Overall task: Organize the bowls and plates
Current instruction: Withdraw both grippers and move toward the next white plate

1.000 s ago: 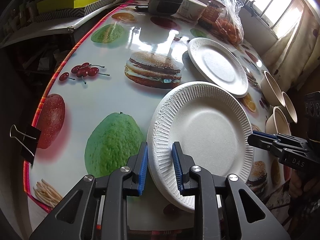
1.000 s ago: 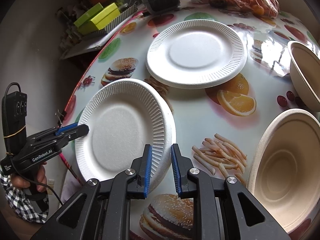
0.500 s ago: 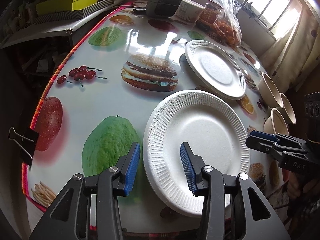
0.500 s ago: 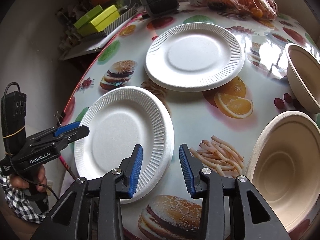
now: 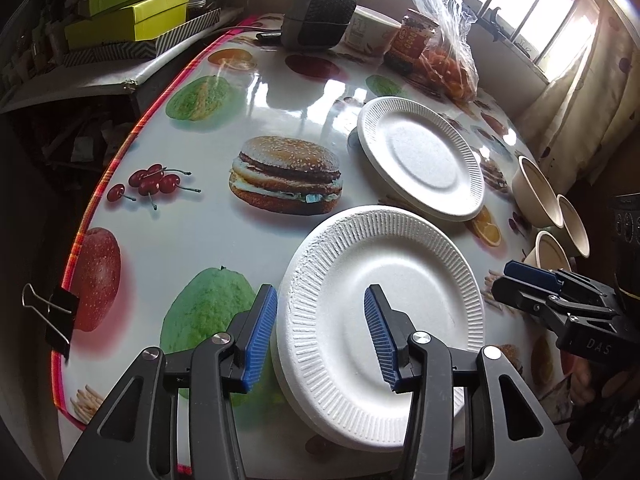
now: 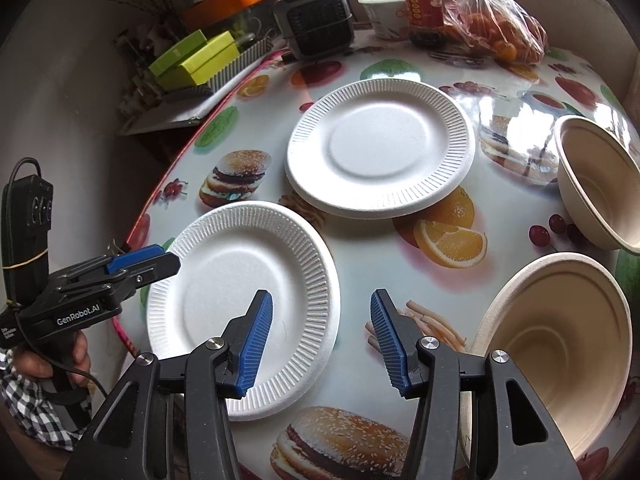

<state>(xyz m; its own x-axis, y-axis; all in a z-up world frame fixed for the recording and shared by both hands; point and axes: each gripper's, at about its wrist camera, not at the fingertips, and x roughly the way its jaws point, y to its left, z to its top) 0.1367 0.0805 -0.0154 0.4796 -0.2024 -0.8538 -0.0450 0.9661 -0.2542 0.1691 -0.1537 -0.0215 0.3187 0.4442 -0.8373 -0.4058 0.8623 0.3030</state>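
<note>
Tabletop (image 5: 208, 240): it was covered with a glossy white cloth printed with burgers, cherries, oranges, fries and green fruit, and the window light was reflected on it.
Edge of the cloth: a red striped border ran along it, and a black binder clip (image 5: 56, 316) was fixed on that border.
Near plate (image 5: 384, 312): a white ribbed foam plate lay flat close to the tabletop edge, free of both tools.
Far plate (image 5: 420, 160): a second white plate lay just behind the near one; whether their rims touched I could not tell.
Bowls (image 6: 560, 360): one beige paper bowl was tilted beside the right tool, and another (image 6: 600, 184) stood further back, well apart from the plates.
Left tool (image 5: 320, 332): its blue pads were spread wide on both sides of the near plate's rim and gripped nothing.
Right tool (image 6: 320, 336): it was released too, with one pad above the near plate's rim and the other above the printed fries.
Back of the tabletop: a dark small heater (image 6: 316, 20), a white cup (image 6: 384, 12), a jar (image 6: 424, 4) and a clear bag of oranges (image 6: 496, 28) stood there.
Room: yellow-green boxes (image 5: 132, 16) lay on a side shelf, and a barred window (image 5: 540, 12) with a pale curtain gave strong daylight.
</note>
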